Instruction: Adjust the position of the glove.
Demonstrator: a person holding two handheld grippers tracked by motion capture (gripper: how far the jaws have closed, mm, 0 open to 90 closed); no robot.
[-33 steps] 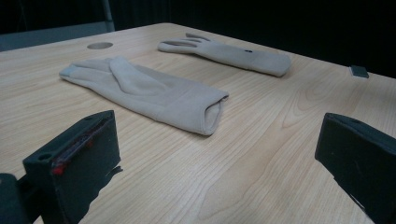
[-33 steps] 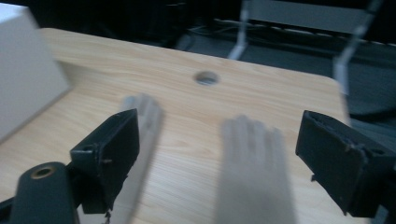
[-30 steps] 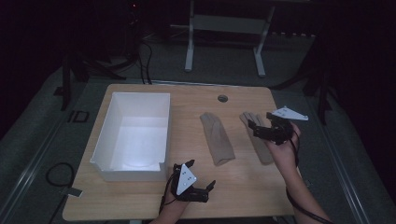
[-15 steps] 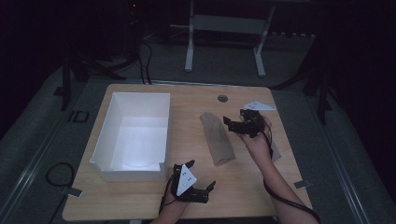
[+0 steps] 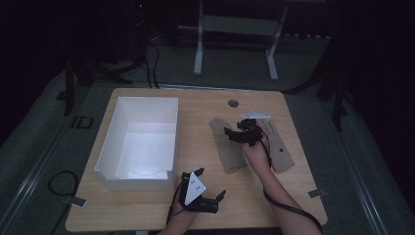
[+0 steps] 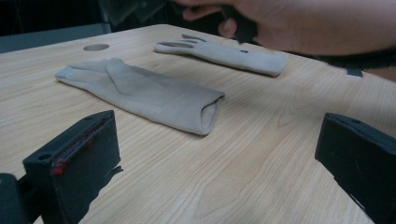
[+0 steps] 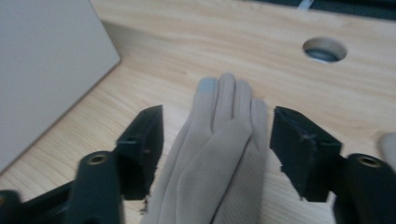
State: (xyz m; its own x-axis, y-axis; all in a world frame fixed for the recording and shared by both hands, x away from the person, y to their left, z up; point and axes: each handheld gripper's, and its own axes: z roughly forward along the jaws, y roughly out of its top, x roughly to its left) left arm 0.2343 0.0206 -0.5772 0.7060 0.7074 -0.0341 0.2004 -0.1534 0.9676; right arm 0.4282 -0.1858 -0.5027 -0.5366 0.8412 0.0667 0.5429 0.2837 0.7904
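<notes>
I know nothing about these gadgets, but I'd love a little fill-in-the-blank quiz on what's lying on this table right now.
1. The two flat beige fabric gloves lie on the light wooden table, to the right of the white rectangular ____.
2. The right gripper hovers over the nearer beige glove with its black fingers spread ____.
3. Beyond the gloves, the tabletop has one small round ____.
4. The left gripper sits near the table's front edge, holding ____.

Missing words: box; open; hole; nothing

No readable text, labels or numbers anywhere.
</notes>
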